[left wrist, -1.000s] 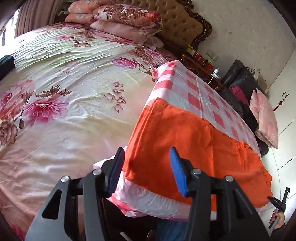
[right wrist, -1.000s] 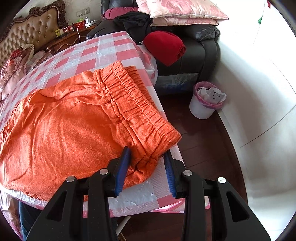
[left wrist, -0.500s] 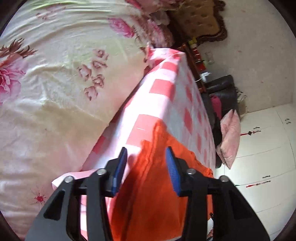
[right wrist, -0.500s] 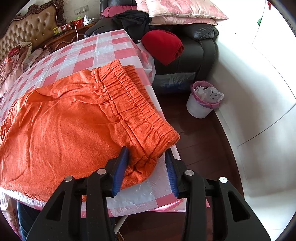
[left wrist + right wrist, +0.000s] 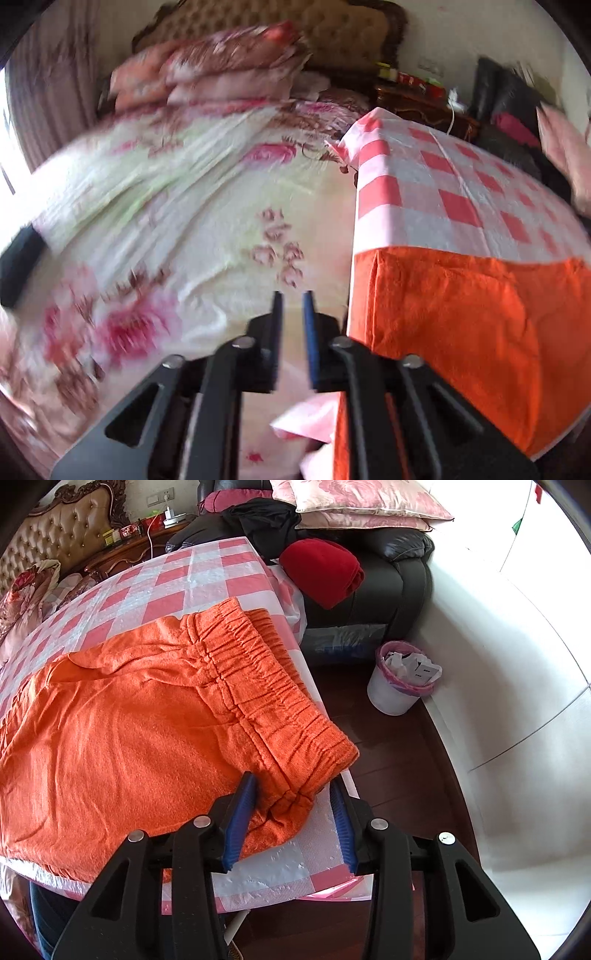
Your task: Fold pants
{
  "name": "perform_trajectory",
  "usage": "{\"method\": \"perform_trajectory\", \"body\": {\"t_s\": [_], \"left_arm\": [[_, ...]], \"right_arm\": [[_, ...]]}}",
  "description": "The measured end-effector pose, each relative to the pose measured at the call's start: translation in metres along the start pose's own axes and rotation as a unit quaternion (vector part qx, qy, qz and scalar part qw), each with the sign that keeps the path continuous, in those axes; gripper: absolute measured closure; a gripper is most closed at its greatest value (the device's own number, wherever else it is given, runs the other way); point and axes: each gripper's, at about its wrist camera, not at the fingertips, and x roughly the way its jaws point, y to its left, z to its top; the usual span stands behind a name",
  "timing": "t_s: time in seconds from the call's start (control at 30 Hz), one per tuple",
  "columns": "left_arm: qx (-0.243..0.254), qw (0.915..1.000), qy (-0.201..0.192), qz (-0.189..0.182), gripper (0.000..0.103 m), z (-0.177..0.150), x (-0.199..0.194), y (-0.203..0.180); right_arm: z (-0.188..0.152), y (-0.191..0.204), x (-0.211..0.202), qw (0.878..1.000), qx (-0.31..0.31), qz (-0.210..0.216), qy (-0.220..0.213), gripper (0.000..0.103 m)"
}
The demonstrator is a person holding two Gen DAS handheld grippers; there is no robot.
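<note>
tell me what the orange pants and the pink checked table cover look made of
Orange pants: soft matte knit or terry-like cloth, judging by the fuzzy surface and gathered elastic waistband. Pink checked table cover: probably thin plastic sheeting, given its glossy, crinkled sheen.

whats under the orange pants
The orange pants lie flat on a red-and-white checked tablecloth, which shows all around them. The table beneath the cloth is covered, so its surface cannot be seen.
</note>
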Motion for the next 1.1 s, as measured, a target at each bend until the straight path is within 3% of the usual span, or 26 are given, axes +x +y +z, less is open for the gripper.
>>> {"method": "perform_trajectory", "body": {"t_s": [0.1, 0.17, 0.2, 0.37, 0.47, 0.5, 0.57, 0.63, 0.7, 0.77, 0.9, 0.93, 1.0, 1.1], "left_arm": [[-0.053, 0.9950, 0.000, -0.085, 0.076, 0.006, -0.005, 0.014], [-0.071, 0.9869, 0.001, -0.145, 0.074, 0.015, -0.006, 0.016], [-0.070, 0.9851, 0.003, -0.157, 0.074, 0.018, -0.006, 0.010], [0.024, 0.9916, 0.026, -0.124, 0.066, 0.035, 0.016, -0.032], [0.062, 0.9883, 0.065, -0.123, 0.063, 0.040, 0.038, -0.048], [0.073, 0.9877, 0.077, -0.115, 0.064, 0.041, 0.046, -0.052], [0.092, 0.9837, 0.100, -0.117, 0.083, 0.040, 0.056, -0.057], [0.115, 0.9823, 0.102, -0.107, 0.089, 0.042, 0.054, -0.064], [0.126, 0.9820, 0.091, -0.108, 0.090, 0.045, 0.044, -0.065], [0.126, 0.9844, 0.074, -0.098, 0.090, 0.050, 0.032, -0.063], [0.107, 0.9875, 0.048, -0.105, 0.090, 0.059, 0.010, -0.055], [0.104, 0.9876, 0.050, -0.107, 0.090, 0.058, 0.011, -0.054], [0.105, 0.9878, 0.061, -0.097, 0.090, 0.055, 0.020, -0.053], [0.094, 0.9892, 0.064, -0.092, 0.090, 0.047, 0.027, -0.053]], "right_arm": [[0.001, -0.002, 0.001, 1.000, 0.004, 0.003, 0.001, 0.065], [0.001, -0.001, 0.000, 1.000, 0.002, 0.001, 0.002, 0.065], [0.001, 0.000, 0.000, 1.000, 0.001, 0.000, 0.002, 0.065], [0.000, -0.001, 0.000, 1.000, 0.005, 0.000, 0.001, 0.064], [0.000, 0.000, 0.000, 1.000, 0.003, -0.002, 0.002, 0.061], [0.000, -0.001, 0.000, 1.000, 0.003, -0.003, 0.003, 0.060], [0.001, -0.002, 0.001, 1.000, 0.004, -0.002, 0.006, 0.058], [0.001, -0.004, 0.001, 1.000, 0.004, -0.006, 0.006, 0.053], [0.001, -0.007, 0.001, 1.000, 0.009, -0.010, 0.004, 0.045], [0.004, -0.009, -0.005, 1.000, 0.017, -0.011, 0.003, 0.045], [0.014, 0.009, -0.066, 0.990, -0.022, -0.106, -0.090, 0.045], [0.017, 0.017, -0.080, 0.987, -0.033, -0.112, -0.111, 0.045], [0.027, 0.046, -0.106, 0.981, -0.078, -0.094, -0.149, 0.044], [0.041, 0.120, -0.125, 0.965, -0.209, 0.016, -0.160, 0.042]]}}
